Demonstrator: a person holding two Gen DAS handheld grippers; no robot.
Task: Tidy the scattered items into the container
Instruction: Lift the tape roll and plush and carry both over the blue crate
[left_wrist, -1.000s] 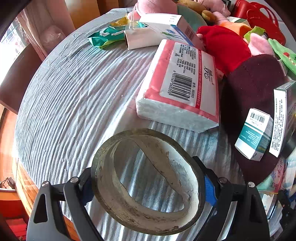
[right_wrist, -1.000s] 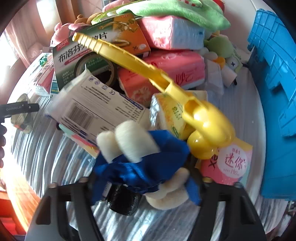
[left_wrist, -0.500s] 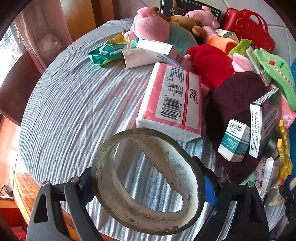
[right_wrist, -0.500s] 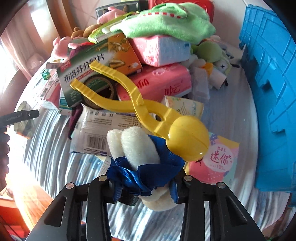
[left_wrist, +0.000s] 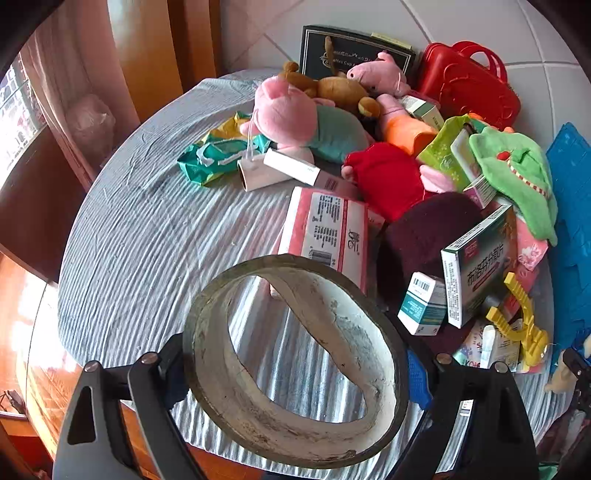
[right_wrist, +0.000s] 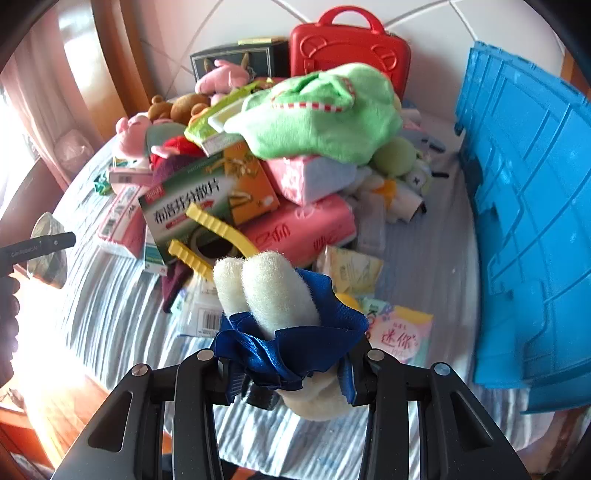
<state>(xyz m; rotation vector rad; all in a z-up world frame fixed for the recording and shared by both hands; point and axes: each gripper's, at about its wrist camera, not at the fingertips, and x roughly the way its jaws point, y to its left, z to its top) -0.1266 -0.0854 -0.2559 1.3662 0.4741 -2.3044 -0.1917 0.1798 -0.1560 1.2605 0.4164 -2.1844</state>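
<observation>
A big worn tape roll (left_wrist: 221, 387) hangs above the striped tablecloth (left_wrist: 147, 240), and my left gripper (left_wrist: 295, 369) is shut on its outer sides. My right gripper (right_wrist: 288, 373) is shut on a cream plush toy (right_wrist: 266, 291) wrapped in blue satin, lifted clear of the pile. The blue crate (right_wrist: 528, 221) stands at the right of the table, tilted on its side; its edge (left_wrist: 570, 206) also shows in the left wrist view. The left gripper with its tape roll (right_wrist: 48, 266) appears at the left edge of the right wrist view.
A heap fills the middle and back of the table: pink tissue packs (left_wrist: 325, 229), a green plush (right_wrist: 317, 114), medicine boxes (right_wrist: 199, 199), a yellow clamp (right_wrist: 210, 236), pink plush pigs (left_wrist: 288, 110). A red case (right_wrist: 347, 48) stands at the wall. The table's near-left edge (left_wrist: 48, 332) drops off.
Both grippers have risen with their loads, so more of the table shows. The right jaws drew in tighter on the plush toy, and the yellow clamp now lies below it.
</observation>
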